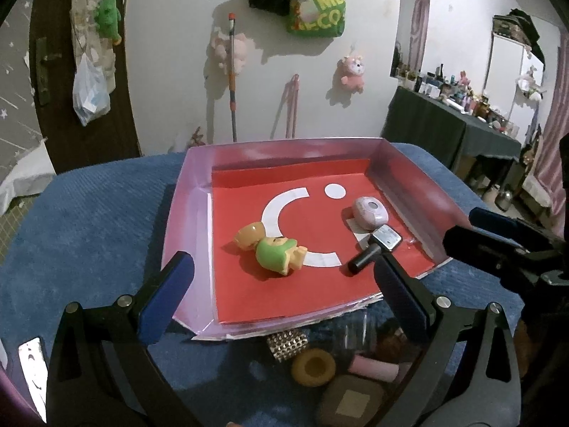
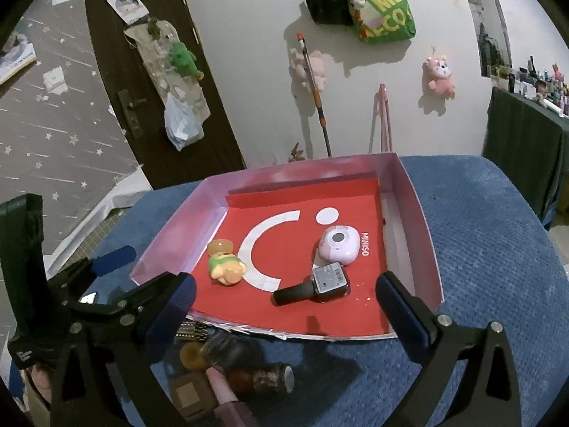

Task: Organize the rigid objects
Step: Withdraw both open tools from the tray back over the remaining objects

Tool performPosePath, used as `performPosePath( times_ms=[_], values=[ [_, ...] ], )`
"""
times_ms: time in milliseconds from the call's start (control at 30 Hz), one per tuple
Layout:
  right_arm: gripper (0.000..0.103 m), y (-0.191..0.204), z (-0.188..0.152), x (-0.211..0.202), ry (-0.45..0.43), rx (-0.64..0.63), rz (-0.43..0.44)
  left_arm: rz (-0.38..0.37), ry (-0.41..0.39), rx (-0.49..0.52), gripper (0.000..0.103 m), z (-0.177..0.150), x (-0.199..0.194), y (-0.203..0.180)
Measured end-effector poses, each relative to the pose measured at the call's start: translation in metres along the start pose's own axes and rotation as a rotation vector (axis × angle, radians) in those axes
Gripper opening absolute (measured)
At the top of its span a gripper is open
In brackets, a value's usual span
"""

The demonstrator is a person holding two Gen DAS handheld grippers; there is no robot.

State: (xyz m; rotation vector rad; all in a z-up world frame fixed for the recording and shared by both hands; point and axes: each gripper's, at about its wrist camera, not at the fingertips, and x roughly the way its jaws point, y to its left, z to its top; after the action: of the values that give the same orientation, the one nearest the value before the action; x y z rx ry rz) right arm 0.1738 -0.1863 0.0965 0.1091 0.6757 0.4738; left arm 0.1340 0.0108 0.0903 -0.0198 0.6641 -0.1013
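Still waiting just before the pink tray [image 2: 423,220]: a huddle of small bottles [image 2: 227,370]. Already inside the tray: figurine [image 2: 227,265], pink case [image 2: 338,243], black-capped bottle [image 2: 313,286]. Roughly halfway, probably. Left gripper [image 1: 284,295] and right gripper [image 2: 284,306] jaws spread, holding nothing.

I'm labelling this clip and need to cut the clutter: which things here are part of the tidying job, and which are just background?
Part of the job:
- pink tray
- figurine, lying in the tray
- pink case
- dark bottle
- pile of small items on the blue cloth in front of the tray

Just background:
- plush toys on the wall
- green bag
- mop
- cluttered side table
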Motion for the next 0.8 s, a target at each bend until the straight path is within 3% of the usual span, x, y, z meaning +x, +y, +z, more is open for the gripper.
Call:
performPosePath(
  times_ms=[100,433,800],
  values=[
    [0.103,0.004,-0.004,-0.009,-0.029,-0.014,-0.006,0.024,-0.018,0.015,0.103,-0.005,-0.009,-0.002],
    [0.103,0.015,-0.026,-0.038,-0.119,-0.041,-0.05,-0.004,-0.039,-0.026,0.103,-0.022,-0.035,0.001],
    [0.103,0.028,-0.059,-0.06,-0.161,-0.062,-0.051,0.007,-0.044,-0.01,0.103,-0.052,-0.054,-0.007]
  ],
)
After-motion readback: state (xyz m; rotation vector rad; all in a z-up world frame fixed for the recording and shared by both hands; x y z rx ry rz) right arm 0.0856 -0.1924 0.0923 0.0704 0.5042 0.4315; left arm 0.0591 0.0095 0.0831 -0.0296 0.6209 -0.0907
